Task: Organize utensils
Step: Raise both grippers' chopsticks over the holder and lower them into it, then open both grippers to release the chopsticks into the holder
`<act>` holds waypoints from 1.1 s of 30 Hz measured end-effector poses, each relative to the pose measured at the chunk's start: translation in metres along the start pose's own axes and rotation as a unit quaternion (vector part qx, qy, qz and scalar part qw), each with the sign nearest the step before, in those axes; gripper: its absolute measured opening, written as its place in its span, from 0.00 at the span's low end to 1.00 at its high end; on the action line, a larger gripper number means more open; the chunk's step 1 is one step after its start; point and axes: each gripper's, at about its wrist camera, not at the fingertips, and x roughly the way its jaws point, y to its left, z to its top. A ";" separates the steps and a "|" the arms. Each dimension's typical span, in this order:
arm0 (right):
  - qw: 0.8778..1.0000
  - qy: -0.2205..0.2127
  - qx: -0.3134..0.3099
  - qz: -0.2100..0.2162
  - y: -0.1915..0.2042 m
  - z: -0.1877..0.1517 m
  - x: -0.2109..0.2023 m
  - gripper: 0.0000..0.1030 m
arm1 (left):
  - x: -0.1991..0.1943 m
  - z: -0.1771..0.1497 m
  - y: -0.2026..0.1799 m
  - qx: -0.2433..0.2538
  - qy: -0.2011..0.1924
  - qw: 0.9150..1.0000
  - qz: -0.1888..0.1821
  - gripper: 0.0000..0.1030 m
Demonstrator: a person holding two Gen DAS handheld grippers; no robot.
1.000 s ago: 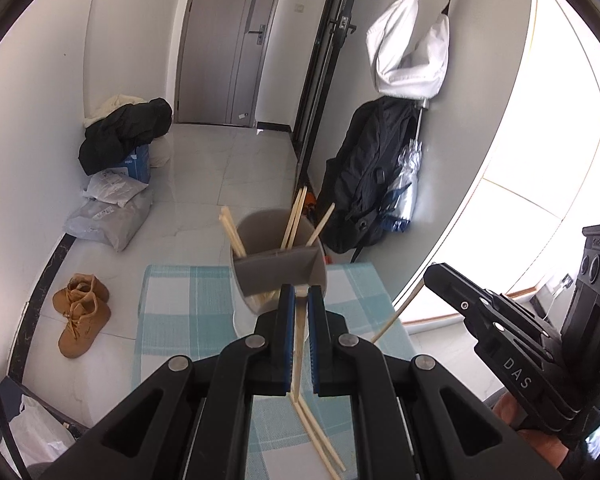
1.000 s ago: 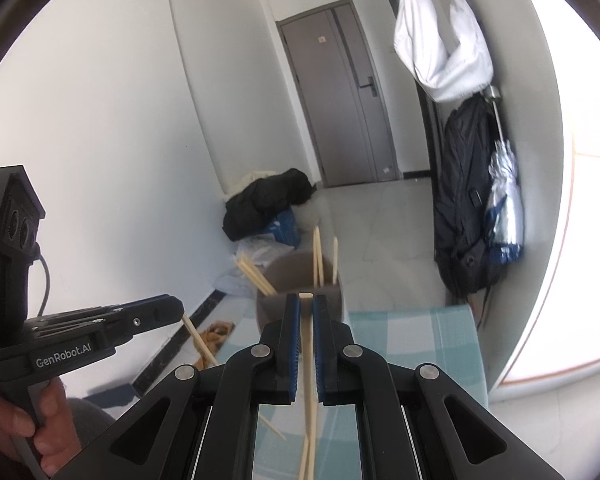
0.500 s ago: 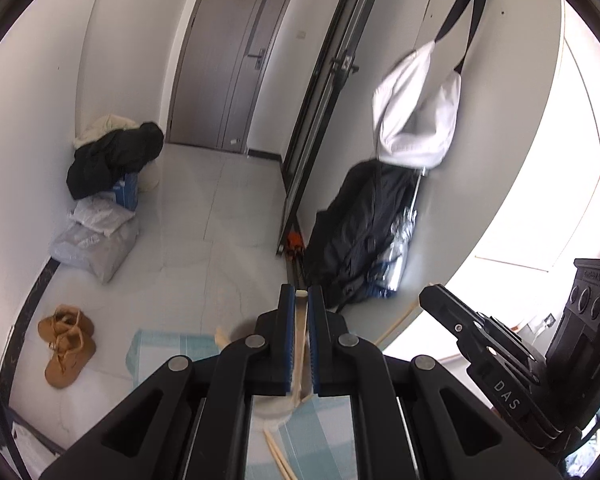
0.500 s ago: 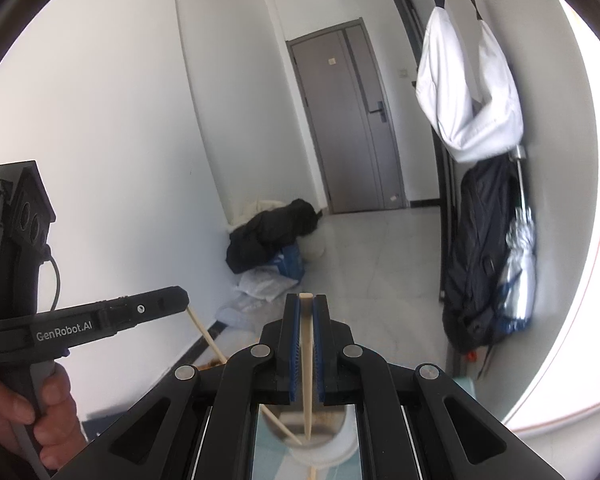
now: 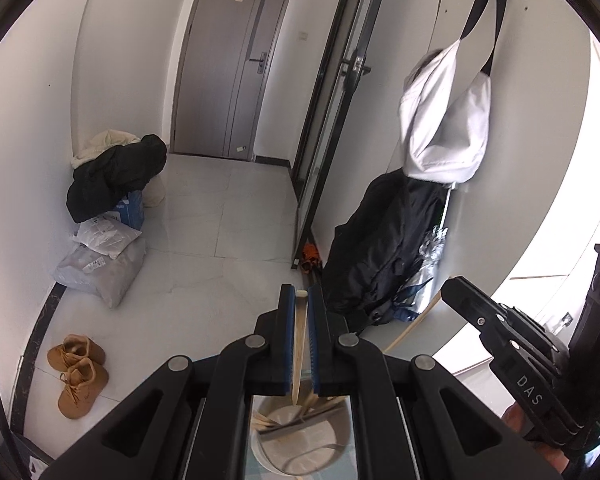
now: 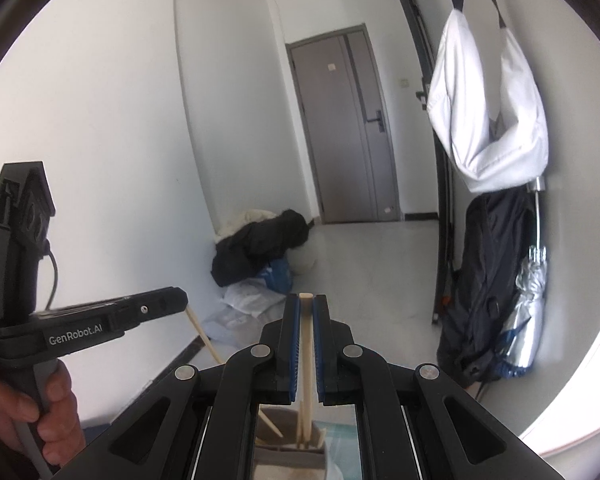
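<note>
My left gripper [image 5: 301, 296] is shut on a pale wooden chopstick [image 5: 299, 344] that runs down between its blue pads. Its lower end hangs over the grey divided utensil holder [image 5: 300, 440], which has several chopsticks leaning in it. My right gripper [image 6: 307, 302] is shut on a second chopstick [image 6: 307, 352], also above the holder [image 6: 288, 456]. Each gripper shows in the other's view: the right gripper [image 5: 500, 344] with its chopstick [image 5: 412, 328], and the left gripper [image 6: 112, 316] in a hand with its chopstick [image 6: 204, 338].
A checked tablecloth [image 6: 340, 448] peeks out beside the holder. On the floor are tan boots [image 5: 78, 376], a dark jacket on bags [image 5: 116, 176] and a black backpack [image 5: 380, 248]. A white bag [image 5: 448, 128] hangs on the right wall, and a grey door [image 5: 228, 72] is behind.
Both grippers have risen with their chopsticks. The holder and the table have slid to the bottom of both views, and the loose chopsticks on the cloth are out of sight.
</note>
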 end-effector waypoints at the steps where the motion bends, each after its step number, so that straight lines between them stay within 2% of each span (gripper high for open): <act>1: 1.000 0.004 0.002 -0.001 -0.002 -0.002 0.005 0.05 | 0.004 -0.001 0.001 0.002 0.003 1.000 0.001 0.02; 17: 0.999 0.050 0.001 0.021 -0.010 -0.042 0.038 0.06 | 0.037 -0.020 0.010 0.005 0.049 0.999 -0.012 0.02; 20: 0.997 0.067 -0.001 0.025 -0.009 -0.053 0.045 0.06 | 0.042 -0.025 0.010 0.007 0.069 0.997 -0.031 0.02; 23: 0.994 0.096 -0.001 0.045 -0.007 -0.068 0.054 0.07 | 0.044 -0.030 0.009 0.010 0.083 0.996 -0.021 0.02; 24: 0.994 0.098 -0.003 0.046 -0.006 -0.073 0.054 0.08 | 0.043 -0.031 0.010 0.006 0.085 0.996 -0.012 0.02; 26: 0.994 0.100 -0.006 0.053 -0.005 -0.081 0.051 0.08 | 0.038 -0.034 0.012 -0.003 0.084 0.996 -0.016 0.03; 27: 0.993 0.098 -0.006 0.058 -0.004 -0.084 0.048 0.08 | 0.037 -0.035 0.011 -0.002 0.086 0.996 -0.014 0.05; 29: 0.994 0.092 -0.004 0.053 -0.004 -0.087 0.040 0.10 | 0.034 -0.037 0.010 0.003 0.088 0.996 0.002 0.19; 30: 0.995 0.088 0.000 0.051 -0.006 -0.088 0.035 0.11 | 0.034 -0.038 0.009 0.002 0.087 0.996 0.003 0.22; 33: 0.996 0.077 0.011 0.038 -0.010 -0.087 0.022 0.20 | 0.027 -0.040 0.010 -0.002 0.078 0.997 0.015 0.40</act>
